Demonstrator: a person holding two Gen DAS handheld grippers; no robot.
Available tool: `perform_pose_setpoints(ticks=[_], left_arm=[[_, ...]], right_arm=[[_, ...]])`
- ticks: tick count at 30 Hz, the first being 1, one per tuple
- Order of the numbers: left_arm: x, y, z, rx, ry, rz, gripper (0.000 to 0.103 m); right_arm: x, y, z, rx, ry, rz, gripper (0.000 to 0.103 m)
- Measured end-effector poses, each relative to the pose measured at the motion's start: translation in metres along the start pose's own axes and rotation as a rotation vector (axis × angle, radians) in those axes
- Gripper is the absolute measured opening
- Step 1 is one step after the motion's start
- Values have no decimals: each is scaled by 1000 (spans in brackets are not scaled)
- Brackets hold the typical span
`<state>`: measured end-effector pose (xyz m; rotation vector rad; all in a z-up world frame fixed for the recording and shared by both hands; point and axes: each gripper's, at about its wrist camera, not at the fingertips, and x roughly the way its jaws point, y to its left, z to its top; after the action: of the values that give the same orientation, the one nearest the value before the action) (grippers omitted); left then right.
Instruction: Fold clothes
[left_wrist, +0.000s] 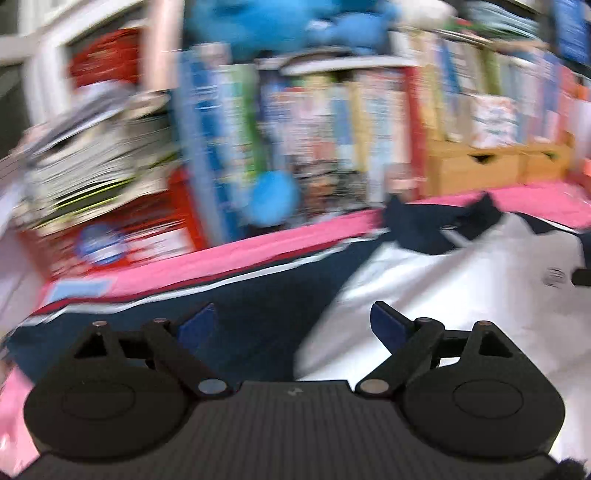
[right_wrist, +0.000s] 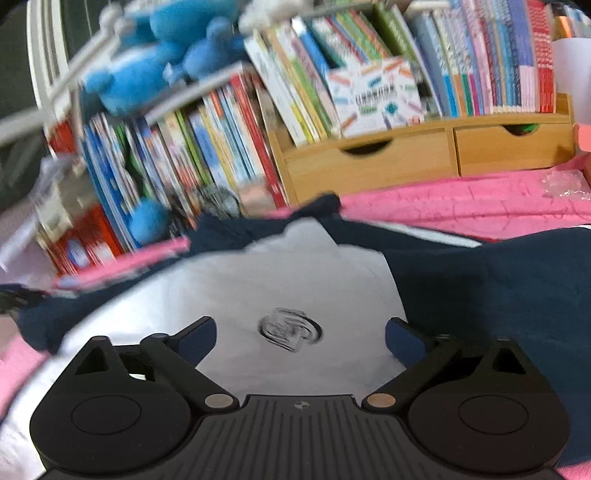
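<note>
A white shirt with navy sleeves and collar (left_wrist: 424, 273) lies spread on the pink cover (left_wrist: 258, 243). In the left wrist view my left gripper (left_wrist: 293, 326) hovers open over the seam where the navy sleeve (left_wrist: 266, 291) meets the white body; nothing sits between its blue pads. In the right wrist view the same shirt (right_wrist: 295, 280) fills the foreground, with a small printed logo (right_wrist: 290, 329) on the white chest. My right gripper (right_wrist: 301, 338) stands open just above that logo, its blue pads either side of it and apart from the cloth. The navy collar (right_wrist: 317, 206) lies at the far end.
Rows of books (right_wrist: 221, 147) and a wooden drawer organiser (right_wrist: 424, 158) stand along the back of the pink cover (right_wrist: 461, 203). A blue plush toy (right_wrist: 147, 74) sits on a shelf above. A stack of magazines (left_wrist: 92, 177) is at the left. The left wrist view is motion-blurred.
</note>
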<state>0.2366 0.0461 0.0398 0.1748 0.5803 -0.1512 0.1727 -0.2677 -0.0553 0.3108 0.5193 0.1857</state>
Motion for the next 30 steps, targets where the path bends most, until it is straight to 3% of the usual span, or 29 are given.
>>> perform_pose_setpoints(ticks=[3, 7, 9, 14, 16, 18, 22, 25, 26, 27, 30], left_arm=[[20, -35, 11, 32, 19, -136, 92], [38, -78, -6, 102, 38, -274, 92], [41, -93, -19, 139, 33, -316, 103], [46, -87, -15, 85, 65, -362, 103], [46, -87, -14, 83, 65, -365, 103], [46, -85, -12, 73, 68, -373, 103], [45, -87, -12, 78, 69, -370, 103], [45, -87, -11, 77, 71, -371, 103], [45, -88, -11, 76, 71, -371, 103], [45, -88, -12, 76, 71, -371, 103], [45, -90, -12, 76, 70, -370, 103]], right_arm=[[-15, 8, 13, -1, -51, -13, 98], [1, 23, 50, -93, -52, -93, 98], [34, 21, 69, -121, 11, -143, 98], [139, 9, 97, -52, 225, -191, 102], [170, 4, 102, -17, 262, -213, 81], [192, 9, 109, -61, 265, -246, 29], [211, 43, 115, -378, 145, -393, 27], [198, 73, 108, -592, -10, -443, 27], [190, 80, 107, -611, -36, -413, 27], [179, 84, 110, -559, -19, -325, 28], [170, 104, 116, -461, 102, -135, 28]])
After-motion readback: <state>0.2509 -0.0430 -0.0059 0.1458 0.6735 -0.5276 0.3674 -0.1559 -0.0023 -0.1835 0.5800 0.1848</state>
